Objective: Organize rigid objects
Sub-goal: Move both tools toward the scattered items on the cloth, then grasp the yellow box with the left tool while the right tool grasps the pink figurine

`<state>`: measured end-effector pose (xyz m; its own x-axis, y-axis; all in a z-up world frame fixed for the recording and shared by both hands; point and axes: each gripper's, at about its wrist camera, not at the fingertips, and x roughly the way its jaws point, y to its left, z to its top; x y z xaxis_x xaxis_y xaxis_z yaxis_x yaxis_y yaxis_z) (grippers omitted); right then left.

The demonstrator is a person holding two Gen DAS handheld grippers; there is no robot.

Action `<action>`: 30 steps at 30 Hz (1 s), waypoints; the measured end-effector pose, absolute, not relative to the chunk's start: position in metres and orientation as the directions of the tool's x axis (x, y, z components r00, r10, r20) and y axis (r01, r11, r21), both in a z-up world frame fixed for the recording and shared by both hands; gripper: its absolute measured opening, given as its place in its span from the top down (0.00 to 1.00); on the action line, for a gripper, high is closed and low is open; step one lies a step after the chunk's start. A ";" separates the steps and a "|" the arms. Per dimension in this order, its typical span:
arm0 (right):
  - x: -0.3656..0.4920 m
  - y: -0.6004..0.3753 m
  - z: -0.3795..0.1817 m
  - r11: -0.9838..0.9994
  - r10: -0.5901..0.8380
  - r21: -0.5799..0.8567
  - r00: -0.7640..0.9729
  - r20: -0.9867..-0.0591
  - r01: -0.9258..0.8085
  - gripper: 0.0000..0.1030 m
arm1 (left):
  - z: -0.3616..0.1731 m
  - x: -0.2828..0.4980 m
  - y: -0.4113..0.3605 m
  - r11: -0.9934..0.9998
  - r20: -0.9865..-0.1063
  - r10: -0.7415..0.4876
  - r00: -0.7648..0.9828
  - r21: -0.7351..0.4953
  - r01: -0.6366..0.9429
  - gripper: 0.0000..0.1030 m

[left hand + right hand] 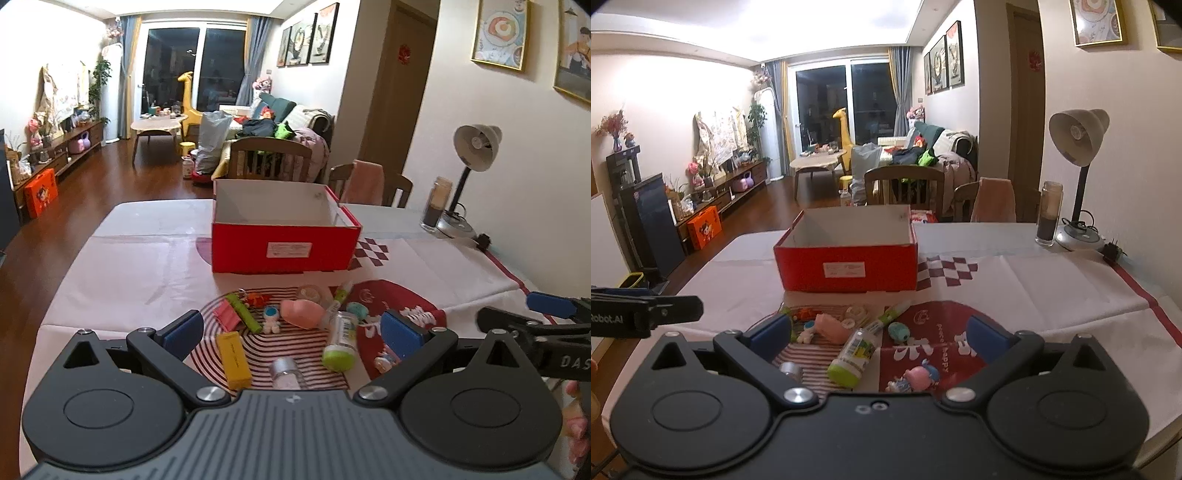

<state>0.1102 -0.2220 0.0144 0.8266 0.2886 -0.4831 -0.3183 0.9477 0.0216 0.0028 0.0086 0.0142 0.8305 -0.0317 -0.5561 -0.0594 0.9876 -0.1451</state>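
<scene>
Living-room bench [140, 258]: red box [280, 243] empty at 12 o'clock. Left tongs [291, 334] and right tongs [879, 336] released. Green-capped bottle [855, 352] between right tongs, long axis toward 1 o'clock.

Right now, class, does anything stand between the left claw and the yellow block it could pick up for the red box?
Nothing visible does. The left claw is open above the yellow block; the red box beyond has its top open.
</scene>
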 end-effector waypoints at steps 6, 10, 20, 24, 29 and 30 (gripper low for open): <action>0.126 -0.226 0.003 0.957 0.266 0.020 0.844 -0.466 -0.291 0.03 | 0.006 0.016 0.017 0.987 -0.541 0.004 0.841 -0.131 -0.089 0.00; 0.138 -0.227 -0.010 0.959 0.256 0.017 0.842 -0.476 -0.282 0.04 | -0.005 0.024 0.021 0.987 -0.540 0.032 0.841 -0.118 -0.113 0.00; 0.170 -0.234 -0.048 0.968 0.201 -0.012 0.798 -0.569 -0.252 0.12 | -0.049 0.066 0.023 0.984 -0.634 0.009 0.773 -0.130 -0.119 0.00; 0.188 -0.233 -0.067 0.968 0.187 -0.015 0.762 -0.620 -0.250 0.13 | -0.071 0.083 0.032 0.977 -0.685 0.043 0.728 -0.122 -0.173 0.00; 0.208 -0.231 -0.092 0.967 0.164 -0.034 0.715 -0.680 -0.254 0.15 | -0.095 0.101 0.046 0.965 -0.726 0.103 0.680 -0.092 -0.244 0.00; 0.212 -0.231 -0.097 0.966 0.163 -0.033 0.701 -0.694 -0.256 0.17 | -0.101 0.105 0.049 0.963 -0.737 0.112 0.666 -0.084 -0.255 0.00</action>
<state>0.2121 -0.2305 -0.0969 0.7012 0.1625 -0.6942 -0.2562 0.9661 -0.0327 0.1051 0.0488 -0.1013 0.6660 0.1123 -0.7375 -0.2553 0.9632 -0.0839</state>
